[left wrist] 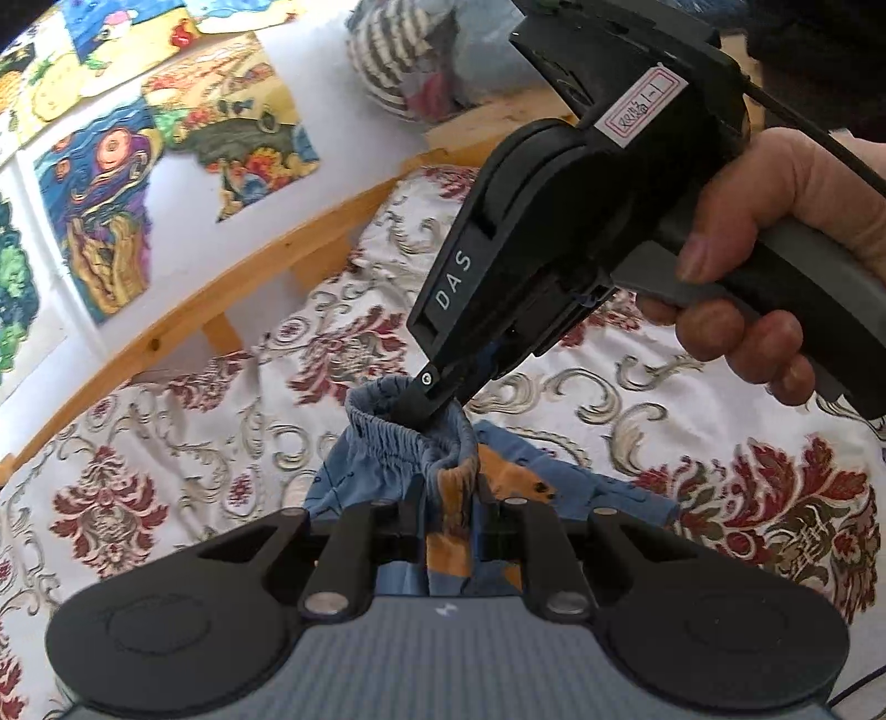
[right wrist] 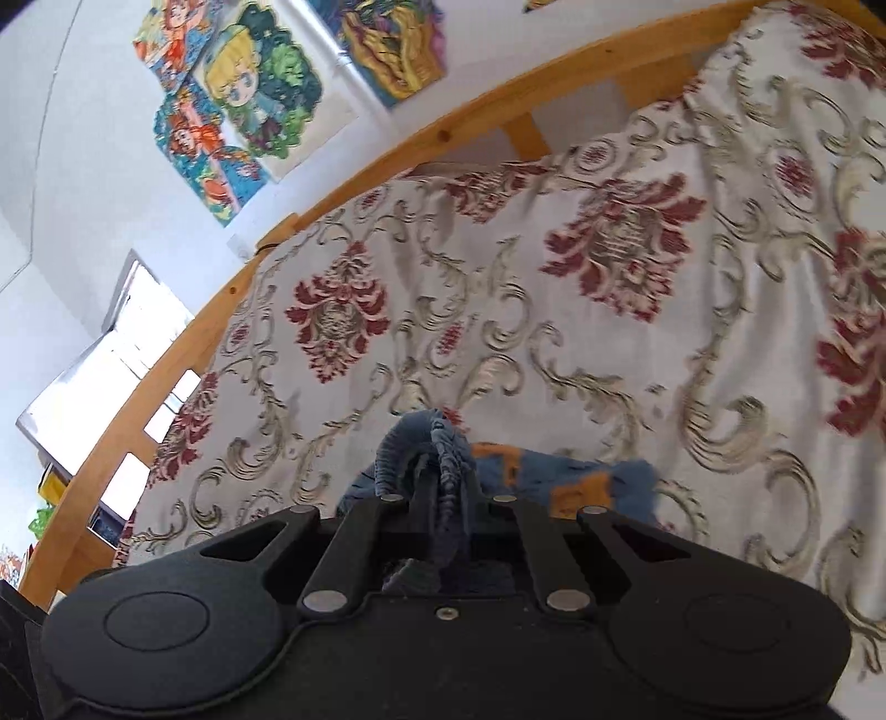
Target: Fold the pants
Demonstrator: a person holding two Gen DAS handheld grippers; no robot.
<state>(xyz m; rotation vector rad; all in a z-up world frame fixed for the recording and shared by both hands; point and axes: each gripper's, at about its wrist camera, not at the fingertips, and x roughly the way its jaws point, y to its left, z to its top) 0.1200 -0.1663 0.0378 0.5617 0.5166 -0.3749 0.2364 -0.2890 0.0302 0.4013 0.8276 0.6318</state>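
Closest to the left wrist lens, the left gripper (left wrist: pixel 451 512) has its tongs pressed together on the blue and orange pants (left wrist: pixel 387 471), just below the elastic waistband (left wrist: pixel 398 429). At 12 o'clock from it the right gripper (left wrist: pixel 423 396), held by a hand (left wrist: pixel 775 249), pinches the waistband rim. The pants hang bunched over the flowered bedspread (left wrist: pixel 166 471). I think both grip the waist so the cloth can be lifted and shaken straight before folding. Colourful drawings (left wrist: pixel 111 194) are at 10 o'clock.

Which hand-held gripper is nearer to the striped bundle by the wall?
Right, by a little. The right hand-held gripper grips the pants waistband on the side toward the striped bundle; the left hand-held gripper grips behind it.
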